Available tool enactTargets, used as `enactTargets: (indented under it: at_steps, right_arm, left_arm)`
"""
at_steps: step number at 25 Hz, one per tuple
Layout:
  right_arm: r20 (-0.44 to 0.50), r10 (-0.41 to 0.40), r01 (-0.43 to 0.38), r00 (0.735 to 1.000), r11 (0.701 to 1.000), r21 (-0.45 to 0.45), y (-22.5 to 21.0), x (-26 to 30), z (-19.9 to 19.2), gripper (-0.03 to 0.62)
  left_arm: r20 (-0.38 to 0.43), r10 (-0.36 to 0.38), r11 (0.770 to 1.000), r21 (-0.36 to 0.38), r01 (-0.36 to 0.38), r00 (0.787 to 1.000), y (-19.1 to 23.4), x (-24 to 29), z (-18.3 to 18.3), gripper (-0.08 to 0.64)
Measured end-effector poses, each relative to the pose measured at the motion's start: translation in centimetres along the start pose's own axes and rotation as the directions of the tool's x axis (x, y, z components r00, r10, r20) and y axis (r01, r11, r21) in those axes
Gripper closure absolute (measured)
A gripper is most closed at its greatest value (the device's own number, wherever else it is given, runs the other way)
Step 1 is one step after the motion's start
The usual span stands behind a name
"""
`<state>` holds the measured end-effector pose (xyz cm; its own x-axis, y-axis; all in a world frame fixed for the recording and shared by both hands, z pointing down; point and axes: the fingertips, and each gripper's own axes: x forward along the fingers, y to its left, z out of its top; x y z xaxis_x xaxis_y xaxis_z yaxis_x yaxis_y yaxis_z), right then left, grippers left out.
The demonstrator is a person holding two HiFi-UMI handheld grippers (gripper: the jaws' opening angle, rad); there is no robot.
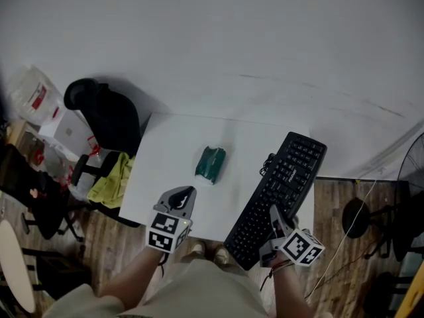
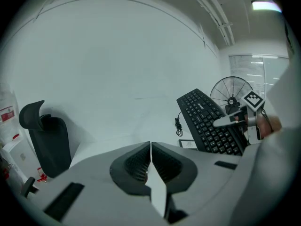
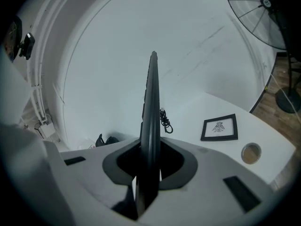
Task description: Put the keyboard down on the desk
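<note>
— Left gripper (image 1: 185,194) first: how does it stand?
— Its jaws are pressed together with nothing between them. It hovers over the near edge of the white desk (image 1: 165,144), left of centre.
— And the keyboard (image 1: 281,187)?
— It is on the right side, clamped by its near short end in the right gripper (image 1: 277,218). That gripper's own view shows the black slab edge-on, squeezed between both pads. Its long axis runs away from the person and slightly rightward, with the far end toward the white wall. It overlaps the desk's right edge and is tilted, keys turned toward the left gripper. I cannot tell whether its far end touches the desktop.
— What's around it, left to right?
— Off the desk's left side there is a black office chair (image 1: 106,114), with a yellow-green cloth (image 1: 114,181) beside it. Near the desk's middle lies a green packet (image 1: 211,163), well apart from the keyboard. A coiled black cable (image 1: 268,165) hangs by the keyboard's left long side, toward the far end. On the desktop just beside the keyboard are a black-framed card (image 3: 219,127) and a round insert (image 3: 250,153). Right of the desk, on the wood floor, stands a fan (image 2: 231,95).
— What stands in the way?
— The card and the cable, both close by the keyboard.
</note>
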<state>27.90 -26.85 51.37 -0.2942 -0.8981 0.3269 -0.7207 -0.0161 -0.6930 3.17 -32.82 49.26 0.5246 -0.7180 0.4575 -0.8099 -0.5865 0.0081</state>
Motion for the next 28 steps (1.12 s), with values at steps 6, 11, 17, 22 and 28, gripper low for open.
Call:
enactTargets:
  at_steps: [6,11,17,22,28]
  right_arm:
    - [-0.031,-0.034,0.037,0.999,0.994,0.099,-2.0,2.0,-2.5,0.508]
    - [-0.045,-0.067,0.073,0.997,0.986,0.152,-3.9,3.6,-5.5,0.508]
    - [-0.052,-0.083,0.094,0.995,0.958,0.270,-6.0,5.3,-8.6,0.508]
    - [-0.047,-0.091,0.101,0.995,0.944,0.314,-7.2,6.8,-10.2,0.508]
    - [-0.046,-0.081,0.092,0.996,0.939,0.331,-8.1,9.1,-11.8,0.508]
  left_arm:
    - [-0.066,-0.039,0.999,-0.001,0.039,0.997,0.4,1.9,-2.2,0.534]
    - [-0.124,-0.068,0.998,-0.011,0.067,0.990,1.3,3.5,-4.9,0.534]
    - [-0.193,-0.104,0.995,-0.026,0.101,0.976,1.7,5.4,-8.1,0.534]
    - [-0.244,-0.125,0.992,-0.038,0.120,0.962,1.7,5.9,-10.1,0.534]
    - [-0.280,-0.129,0.992,-0.050,0.119,0.951,2.7,6.3,-12.1,0.534]
